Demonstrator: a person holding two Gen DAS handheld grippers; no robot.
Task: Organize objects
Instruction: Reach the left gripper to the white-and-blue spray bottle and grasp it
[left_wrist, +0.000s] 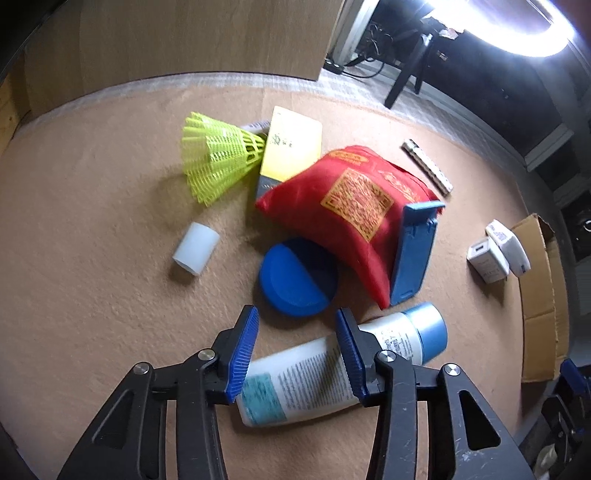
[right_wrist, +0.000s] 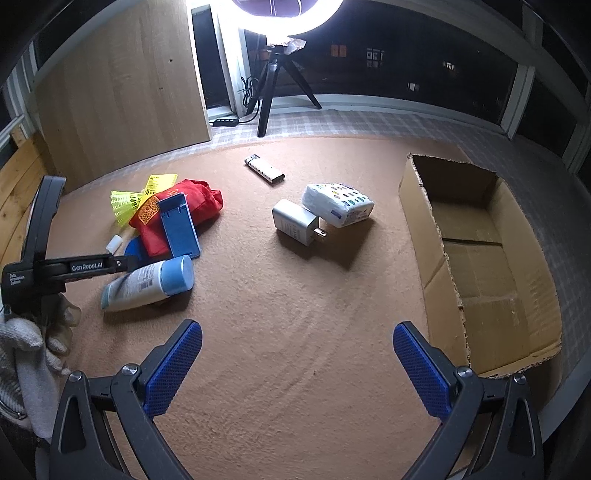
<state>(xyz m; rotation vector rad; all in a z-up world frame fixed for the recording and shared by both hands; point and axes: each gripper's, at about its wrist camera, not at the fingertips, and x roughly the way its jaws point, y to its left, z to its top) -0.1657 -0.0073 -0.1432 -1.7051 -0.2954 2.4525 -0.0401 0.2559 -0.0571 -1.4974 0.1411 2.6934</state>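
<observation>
Judging by the layout, the sorting has barely begun: the box (right_wrist: 480, 258) at the mat's right edge looks empty, and everything is loose on the mat (right_wrist: 295, 314).

Nearest, the left gripper (left_wrist: 295, 354) straddles the tube (left_wrist: 314, 373), which lies on its side near the mat's front-left part with its blue cap pointing right. The jaws stand partly apart, one pad on each side of the white body; the right pad (left_wrist: 351, 354) seems to touch it, while the left one looks just short, so I judge this a grasp being set, not yet a firm hold.

The right gripper (right_wrist: 297, 365) hangs spread wide over bare mat near the front edge, holding nothing.

Just beyond the tube lie a blue disc (left_wrist: 291, 277) and a blue stand (left_wrist: 413, 251), leaning on a red pouch (left_wrist: 354, 206). A white cylinder (left_wrist: 195, 249) sits to the left, and behind it a shuttlecock (left_wrist: 218, 158) and a yellow card (left_wrist: 291, 147).

Mid-mat, a charger (right_wrist: 295, 221) touches a tissue pack (right_wrist: 338, 203). Farthest, near the back edge, lies a lighter (right_wrist: 264, 170).
</observation>
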